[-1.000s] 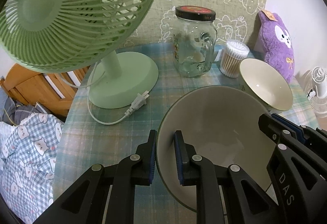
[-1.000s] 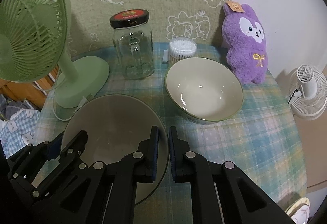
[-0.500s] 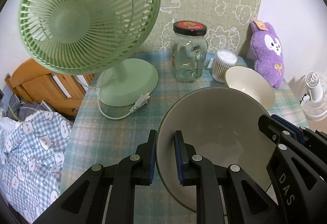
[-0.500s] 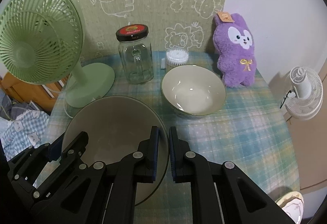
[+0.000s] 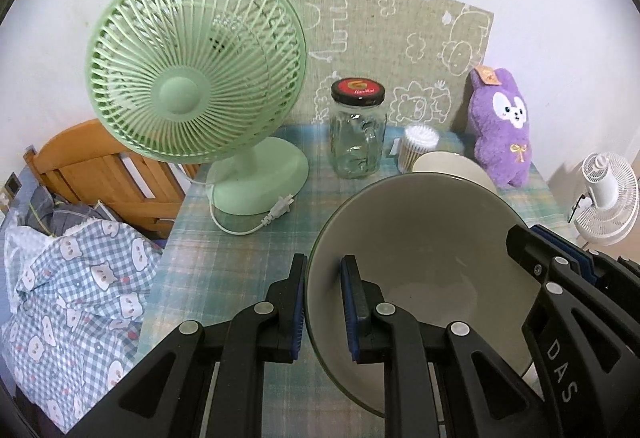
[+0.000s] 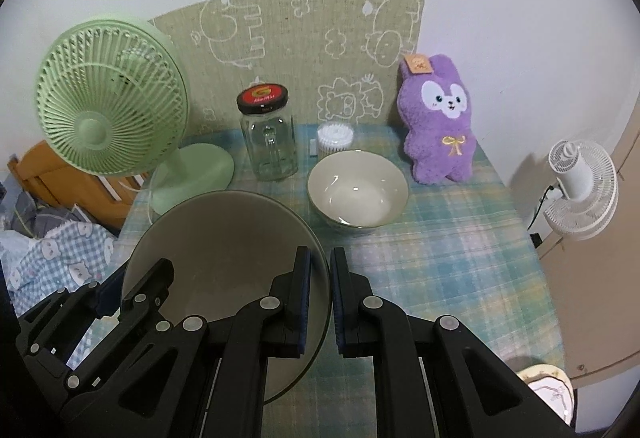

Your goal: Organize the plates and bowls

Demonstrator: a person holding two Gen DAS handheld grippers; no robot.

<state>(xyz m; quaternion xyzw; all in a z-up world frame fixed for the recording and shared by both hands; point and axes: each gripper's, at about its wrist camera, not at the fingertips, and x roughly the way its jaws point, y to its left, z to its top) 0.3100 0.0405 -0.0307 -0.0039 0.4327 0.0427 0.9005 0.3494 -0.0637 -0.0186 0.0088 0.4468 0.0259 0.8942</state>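
A large grey bowl (image 5: pixel 420 250) is held above the plaid-covered table (image 6: pixel 440 250), tilted, with its rim clamped on opposite sides. The left gripper (image 5: pixel 322 302) is closed on the bowl's left edge, its jaws pinching the rim, and the right gripper (image 6: pixel 320 298) is clenched likewise on the right edge. Just beyond, a smaller cream bowl (image 6: pixel 357 190) rests on the table. Behind it are seen a glass jar (image 6: pixel 269 136), a cotton-swab tub (image 6: pixel 335 137), a green fan (image 5: pixel 196 86) and a purple plush toy (image 6: pixel 440 122).
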